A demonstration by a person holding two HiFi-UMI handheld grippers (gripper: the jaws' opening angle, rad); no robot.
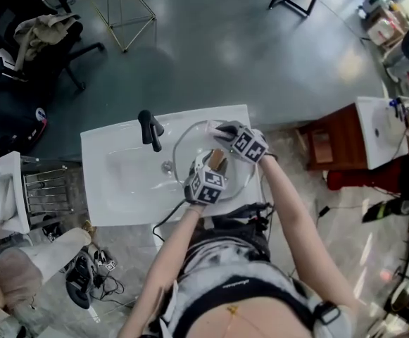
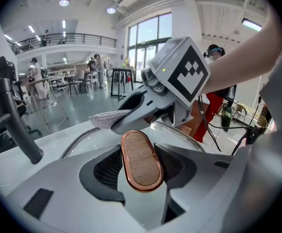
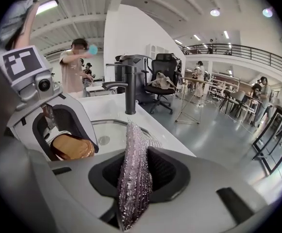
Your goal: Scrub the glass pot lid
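The glass pot lid (image 1: 190,145) stands tilted over the basin of the white sink (image 1: 120,182), its rim arcing from 9 o'clock round to 3 o'clock in the head view. At its centre is the wooden knob (image 2: 141,160) with a copper-coloured edge. The left gripper (image 1: 217,162) has its jaws closed on that knob, one on either side, and carries the lid by it.

From the knob, the right gripper (image 1: 223,129) lies at about 12 o'clock in the head view, over the lid's far half, so it is the one placed to scrub. Its jaws are pinched tight on a silvery mesh scrubbing cloth (image 3: 133,174). The cloth stands edge-on between them, its long axis running from 6 to 12 o'clock in the right gripper view.

In the left gripper view the cloth's free end pokes out at 11 o'clock from the knob, just above the glass. We cannot tell whether it touches.

We judge that the next stroke calls for pressing the cloth down and sweeping around the knob. The black faucet (image 1: 150,130) stands at 9 o'clock of the lid, near its rim.
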